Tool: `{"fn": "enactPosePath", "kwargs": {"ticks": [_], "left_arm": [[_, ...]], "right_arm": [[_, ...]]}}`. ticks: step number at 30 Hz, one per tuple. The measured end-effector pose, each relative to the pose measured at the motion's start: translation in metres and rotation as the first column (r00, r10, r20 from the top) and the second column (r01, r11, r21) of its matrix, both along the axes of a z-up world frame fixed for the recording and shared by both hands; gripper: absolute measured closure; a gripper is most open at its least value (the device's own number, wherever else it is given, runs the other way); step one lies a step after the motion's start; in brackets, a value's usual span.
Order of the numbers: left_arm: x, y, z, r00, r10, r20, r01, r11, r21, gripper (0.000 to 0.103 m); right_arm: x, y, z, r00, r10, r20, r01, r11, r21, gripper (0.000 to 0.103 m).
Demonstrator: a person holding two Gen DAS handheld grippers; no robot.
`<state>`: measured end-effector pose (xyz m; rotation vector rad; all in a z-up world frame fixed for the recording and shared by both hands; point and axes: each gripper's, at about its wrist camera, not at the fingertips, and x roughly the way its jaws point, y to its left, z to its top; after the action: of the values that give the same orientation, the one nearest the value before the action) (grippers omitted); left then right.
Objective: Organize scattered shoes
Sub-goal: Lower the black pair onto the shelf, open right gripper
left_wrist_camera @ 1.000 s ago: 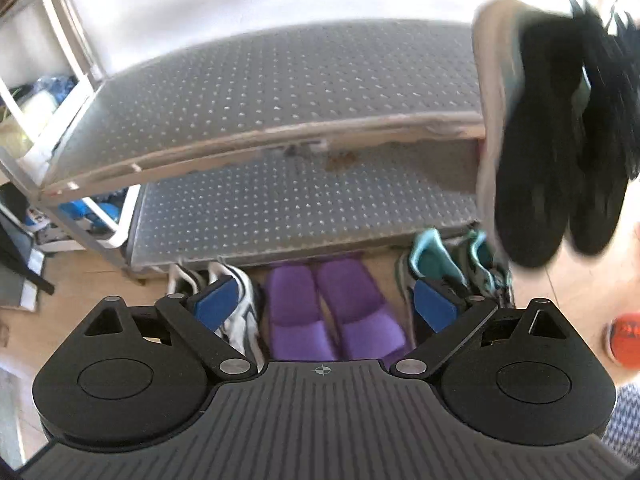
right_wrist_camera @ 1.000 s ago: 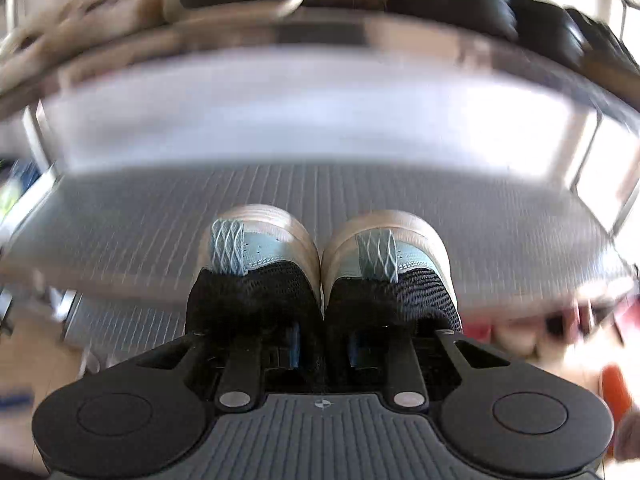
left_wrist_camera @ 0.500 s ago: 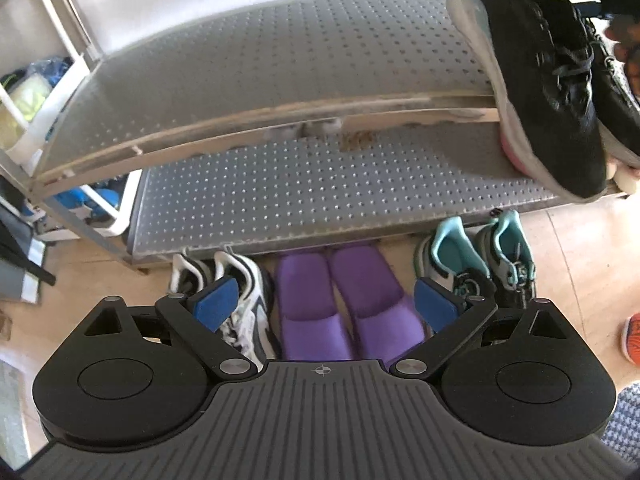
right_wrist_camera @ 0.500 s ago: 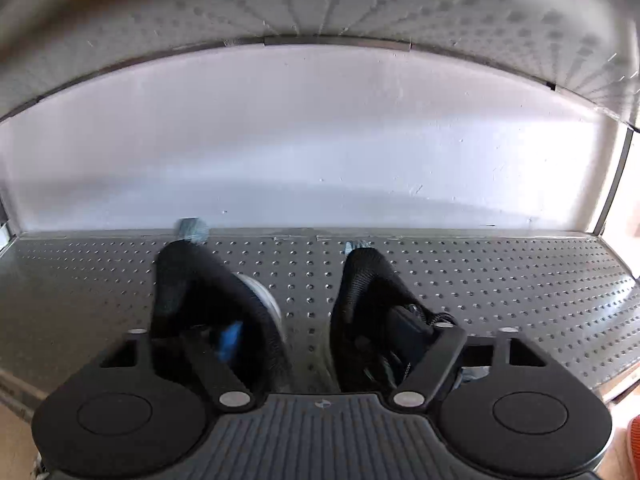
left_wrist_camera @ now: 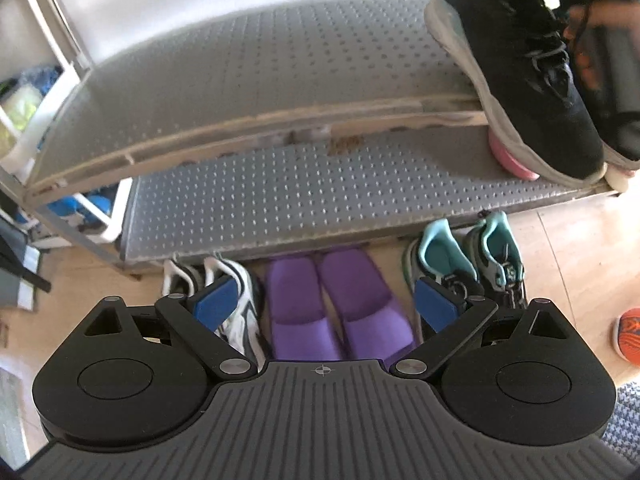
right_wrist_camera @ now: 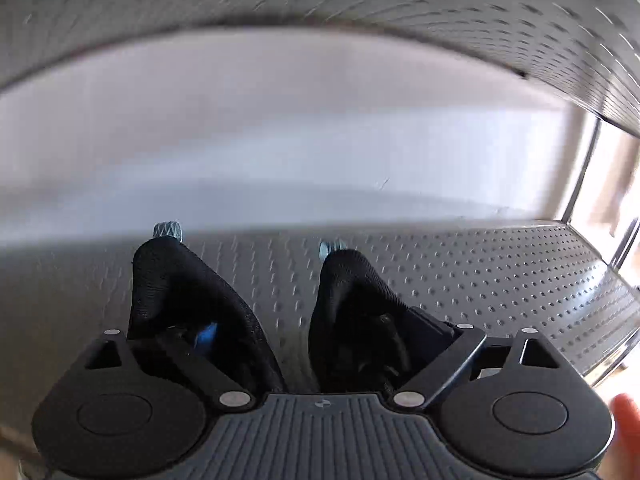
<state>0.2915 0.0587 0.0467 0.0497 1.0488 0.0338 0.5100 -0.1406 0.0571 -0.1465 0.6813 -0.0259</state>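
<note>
Pair of black mesh sneakers (right_wrist_camera: pixel 264 320), airborne second ago, now down at right end of perforated grey metal shelf (left_wrist_camera: pixel 256 76), toes overhanging front edge. Right gripper (right_wrist_camera: pixel 320 344) jaws just opening, spread, sneakers between them. Left gripper (left_wrist_camera: pixel 326 300) spread, empty. Left to shelve on floor: purple slippers (left_wrist_camera: pixel 336 304), teal-lined trainers (left_wrist_camera: pixel 468 260), white sneakers (left_wrist_camera: pixel 224 280).

Black sneaker pair (right_wrist_camera: pixel 352 320) on perforated shelf (right_wrist_camera: pixel 500 280), toes inward

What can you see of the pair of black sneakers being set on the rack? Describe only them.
The black sneakers have knit mesh uppers, dark laces, thick pale grey soles, a pink patch under one toe and pale blue heel loops. They rest on the perforated grey shelf, heels toward the wall, toes overhanging its front edge, slightly apart. The right gripper has just been opening; its fingers still reach into the shoes.
</note>
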Motion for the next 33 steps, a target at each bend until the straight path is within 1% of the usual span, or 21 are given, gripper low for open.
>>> {"fn": "enactPosePath", "kwargs": {"ticks": [3, 8, 9, 11, 12, 14, 15, 17, 18, 19, 21, 22, 24, 25, 26, 27, 28, 29, 30, 31, 33], "left_arm": [[-0.002, 0.000, 0.002, 1.000, -0.004, 0.003, 0.004, 1.000, -0.013, 0.005], [-0.004, -0.008, 0.002, 1.000, -0.016, 0.001, 0.016, 0.999, -0.033, 0.005], [-0.003, -0.010, 0.002, 1.000, -0.022, -0.004, 0.022, 0.999, -0.039, 0.005], [-0.002, -0.013, 0.000, 0.999, -0.034, -0.014, 0.034, 0.998, -0.051, 0.005], [0.000, -0.015, -0.001, 0.999, -0.038, -0.018, 0.037, 0.998, -0.048, 0.005], [0.002, -0.016, -0.003, 0.999, -0.041, -0.022, 0.040, 0.998, -0.041, 0.005], [0.003, -0.016, -0.003, 0.999, -0.038, -0.024, 0.037, 0.998, -0.043, 0.005], [0.004, -0.017, -0.004, 0.999, -0.036, -0.027, 0.035, 0.998, -0.050, 0.005], [0.004, -0.018, -0.004, 0.999, -0.037, -0.028, 0.035, 0.998, -0.055, 0.005], [0.003, -0.019, -0.005, 0.999, -0.041, -0.029, 0.039, 0.998, -0.058, 0.005], [0.002, -0.022, -0.005, 0.998, -0.055, -0.032, 0.053, 0.997, -0.060, 0.005], [0.001, -0.023, -0.006, 0.998, -0.059, -0.032, 0.057, 0.997, -0.059, 0.005], [0.001, -0.024, -0.007, 0.998, -0.059, -0.036, 0.057, 0.997, -0.056, 0.005], [0.001, -0.023, -0.008, 0.998, -0.054, -0.040, 0.052, 0.997, -0.053, 0.005], [0.001, -0.022, -0.009, 0.998, -0.049, -0.044, 0.046, 0.997, -0.055, 0.005], [0.001, -0.021, -0.010, 0.998, -0.045, -0.051, 0.042, 0.997, -0.062, 0.005], [0.001, -0.021, -0.010, 0.997, -0.048, -0.056, 0.044, 0.997, -0.070, 0.005], [0.001, -0.021, -0.010, 0.997, -0.049, -0.057, 0.045, 0.996, -0.073, 0.005], [0.000, -0.021, -0.011, 0.997, -0.052, -0.057, 0.048, 0.996, -0.072, 0.005], [0.000, -0.021, -0.011, 0.997, -0.053, -0.058, 0.049, 0.997, -0.067, 0.005], [0.001, -0.022, -0.013, 0.997, -0.051, -0.061, 0.048, 0.997, -0.060, 0.005]], "right_arm": [[-0.006, -0.007, -0.001, 0.999, 0.045, 0.020, -0.046, 0.998, 0.042, 0.012], [-0.014, -0.034, -0.011, 0.988, -0.093, 0.126, 0.050, 0.951, 0.306, 0.012], [-0.011, -0.033, -0.015, 0.981, -0.122, 0.150, 0.070, 0.947, 0.314, 0.012], [-0.001, -0.021, -0.022, 0.976, -0.123, 0.178, 0.088, 0.977, 0.192, 0.005], [0.007, -0.018, -0.022, 0.982, -0.118, 0.150, 0.096, 0.985, 0.144, 0.005], [0.026, -0.020, -0.009, 0.997, -0.075, 0.029, 0.072, 0.993, 0.096, 0.005], [0.027, -0.023, -0.002, 0.999, -0.027, 0.016, 0.025, 0.993, 0.117, 0.005], [0.015, -0.048, 0.013, 0.996, 0.062, 0.070, -0.080, 0.953, 0.293, 0.002], [0.012, -0.057, 0.015, 0.996, 0.032, 0.084, -0.059, 0.936, 0.348, 0.002], [0.008, -0.071, 0.017, 0.996, -0.023, 0.089, -0.019, 0.896, 0.443, 0.004], [0.002, -0.095, 0.018, 0.990, -0.124, 0.060, 0.060, 0.780, 0.622, 0.003], [-0.007, -0.102, 0.021, 0.988, -0.143, 0.052, 0.076, 0.760, 0.646, 0.002], [-0.021, -0.100, 0.026, 0.992, -0.106, 0.072, 0.044, 0.810, 0.585, 0.003], [-0.030, -0.094, 0.027, 0.995, -0.036, 0.092, -0.013, 0.875, 0.484, 0.005], [-0.043, -0.086, 0.025, 0.993, 0.061, 0.099, -0.090, 0.941, 0.325, 0.005], [-0.053, -0.081, 0.023, 0.989, 0.113, 0.094, -0.133, 0.963, 0.234, 0.010], [-0.060, -0.080, 0.020, 0.987, 0.139, 0.077, -0.151, 0.973, 0.173, 0.026], [-0.063, -0.083, 0.018, 0.987, 0.154, 0.053, -0.160, 0.979, 0.130, 0.033], [-0.062, -0.089, 0.018, 0.989, 0.142, 0.037, -0.146, 0.978, 0.145, 0.042], [-0.061, -0.094, 0.019, 0.991, 0.131, 0.020, -0.133, 0.978, 0.160, 0.045], [-0.058, -0.097, 0.024, 0.993, 0.114, 0.011, -0.114, 0.974, 0.195, 0.045]]}}
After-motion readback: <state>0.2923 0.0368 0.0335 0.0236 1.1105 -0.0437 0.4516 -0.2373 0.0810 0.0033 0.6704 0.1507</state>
